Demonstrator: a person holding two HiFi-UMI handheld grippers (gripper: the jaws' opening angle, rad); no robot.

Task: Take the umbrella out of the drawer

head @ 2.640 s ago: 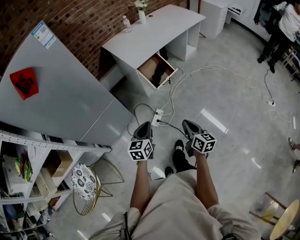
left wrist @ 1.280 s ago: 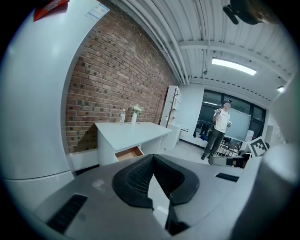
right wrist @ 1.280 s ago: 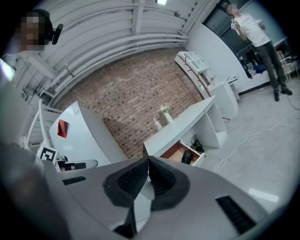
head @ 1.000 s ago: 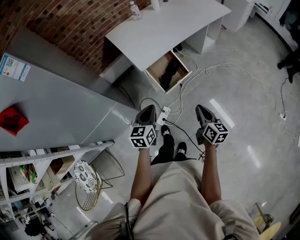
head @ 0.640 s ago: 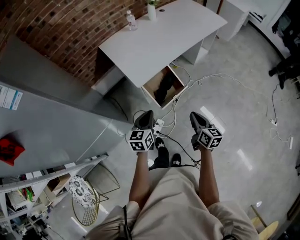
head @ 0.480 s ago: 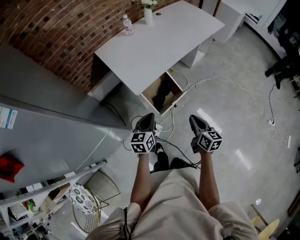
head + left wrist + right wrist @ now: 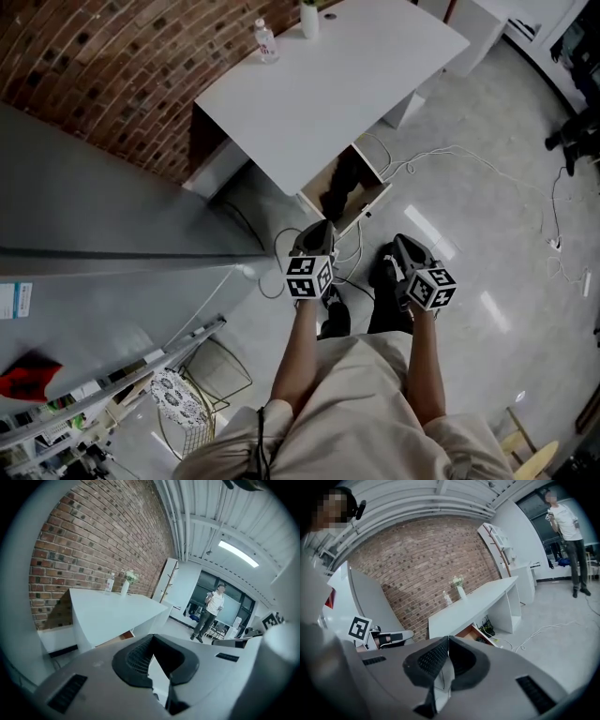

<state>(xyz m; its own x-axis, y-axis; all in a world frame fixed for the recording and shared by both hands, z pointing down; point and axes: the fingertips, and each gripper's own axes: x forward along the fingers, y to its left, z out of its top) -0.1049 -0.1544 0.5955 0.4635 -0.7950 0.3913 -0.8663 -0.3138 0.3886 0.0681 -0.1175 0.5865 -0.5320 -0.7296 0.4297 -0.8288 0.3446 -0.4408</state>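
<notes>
Approach — no reach begun yet. Left gripper (image 7: pixel 322 227) and right gripper (image 7: pixel 400 242) held out side by side above the floor (image 7: pixel 497 234), both with jaws pressed together and nothing between them. Short of the desk (image 7: pixel 328 84), with the drawer (image 7: pixel 375 200) already pulled out from under the desk's near edge, so no opening step left by the look of it. Dark umbrella (image 7: pixel 341 184) lying lengthwise in that drawer, just ahead of the left gripper and untouched.

Next, most likely: close the last gap, part the jaws of one gripper, then come down into the drawer from above and take the umbrella across its narrow width. Hard to tell from here where the handle sits, so worth choosing the grip point once nearer.

Room and edges:
- Tight on the left — long grey cabinet (image 7: pixel 103 202) with its edge ending near the left gripper.
- Overhang of the desk's near edge above the back of the drawer; better to lift the umbrella out toward the drawer's front.
- Cables (image 7: pixel 441 155) looping over the floor just beside the drawer's front corner and between it and the feet — a snag risk underfoot.
- Wide bare floor to the right, good for swinging the umbrella clear.
- Bottle (image 7: pixel 267 40) and vase (image 7: pixel 309 19) at the desk's far edge by the brick wall (image 7: pixel 112 66), well apart from the work.
</notes>
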